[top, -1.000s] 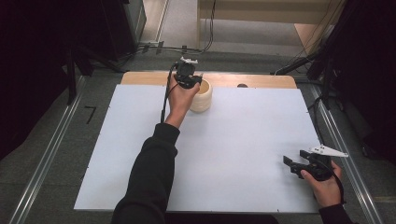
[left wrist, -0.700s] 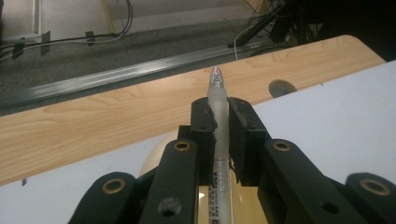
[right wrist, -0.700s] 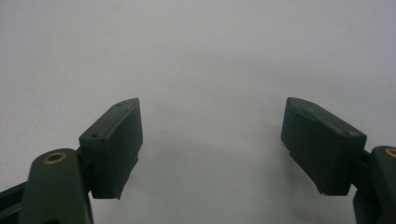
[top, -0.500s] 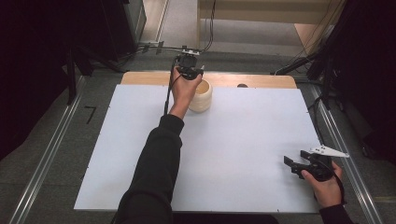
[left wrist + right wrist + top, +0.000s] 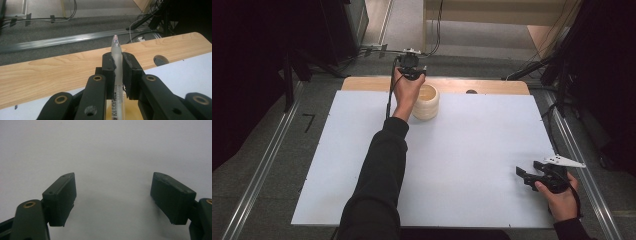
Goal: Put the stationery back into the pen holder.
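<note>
My left gripper [image 5: 118, 62] is shut on a clear frosted pen [image 5: 116, 55], whose tip sticks out past the jaws. In the high view this left gripper [image 5: 411, 67] is held at the far edge of the table, just left of and above a cream round holder [image 5: 427, 101]; the holder's rim shows under the jaws in the left gripper view. My right gripper [image 5: 524, 176] rests near the table's front right corner. Its jaws stand wide apart over the bare white sheet [image 5: 110, 157] with nothing between them, right gripper [image 5: 113, 200].
A white sheet [image 5: 472, 150] covers the table, with a strip of bare wood [image 5: 50, 70] along the far edge and a round cable hole [image 5: 160, 60] in it. Cables and a metal rail [image 5: 62, 40] lie on the floor beyond.
My left gripper has lifted and drawn away from the holder toward the far edge, pen still in it. The right gripper has stayed put.
</note>
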`<state>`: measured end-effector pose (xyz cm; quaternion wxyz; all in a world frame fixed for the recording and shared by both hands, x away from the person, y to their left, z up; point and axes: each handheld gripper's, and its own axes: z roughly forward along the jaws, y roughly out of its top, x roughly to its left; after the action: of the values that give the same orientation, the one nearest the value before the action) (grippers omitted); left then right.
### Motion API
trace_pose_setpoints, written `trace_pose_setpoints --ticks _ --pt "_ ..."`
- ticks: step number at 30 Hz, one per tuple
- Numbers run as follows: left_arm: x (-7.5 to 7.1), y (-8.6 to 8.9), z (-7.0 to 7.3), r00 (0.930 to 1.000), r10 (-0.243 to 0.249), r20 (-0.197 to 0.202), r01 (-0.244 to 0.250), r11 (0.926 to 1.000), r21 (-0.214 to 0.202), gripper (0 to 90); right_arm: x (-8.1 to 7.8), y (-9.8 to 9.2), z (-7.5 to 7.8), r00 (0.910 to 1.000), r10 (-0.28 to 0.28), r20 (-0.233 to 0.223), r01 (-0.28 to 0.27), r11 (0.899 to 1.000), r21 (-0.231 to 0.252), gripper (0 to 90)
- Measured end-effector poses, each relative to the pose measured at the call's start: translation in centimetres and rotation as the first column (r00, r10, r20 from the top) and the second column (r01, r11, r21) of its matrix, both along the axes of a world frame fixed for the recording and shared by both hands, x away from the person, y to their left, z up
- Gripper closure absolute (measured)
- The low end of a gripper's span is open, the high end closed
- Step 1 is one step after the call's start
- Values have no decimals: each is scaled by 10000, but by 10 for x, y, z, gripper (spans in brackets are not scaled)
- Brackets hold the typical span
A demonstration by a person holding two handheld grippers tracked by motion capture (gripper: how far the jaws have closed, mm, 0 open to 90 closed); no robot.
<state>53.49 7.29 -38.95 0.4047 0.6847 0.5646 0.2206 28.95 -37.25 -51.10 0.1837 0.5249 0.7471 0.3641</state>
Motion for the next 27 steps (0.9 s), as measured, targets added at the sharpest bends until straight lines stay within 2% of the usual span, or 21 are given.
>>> trace_pose_setpoints --ticks 4,15,27 --pt "2 -4 -2 10000 -50 8 49 10000 84 816 0 0 0 10000 13 9 -13 10000 20 193" --pt "9 -11 -2 9998 -42 176 43 10000 -43 816 -1 -2 0 10000 -29 6 29 10000 59 193" --pt "11 -8 0 9986 251 457 -229 9985 -496 813 0 -2 0 10000 -7 0 7 10000 47 194"
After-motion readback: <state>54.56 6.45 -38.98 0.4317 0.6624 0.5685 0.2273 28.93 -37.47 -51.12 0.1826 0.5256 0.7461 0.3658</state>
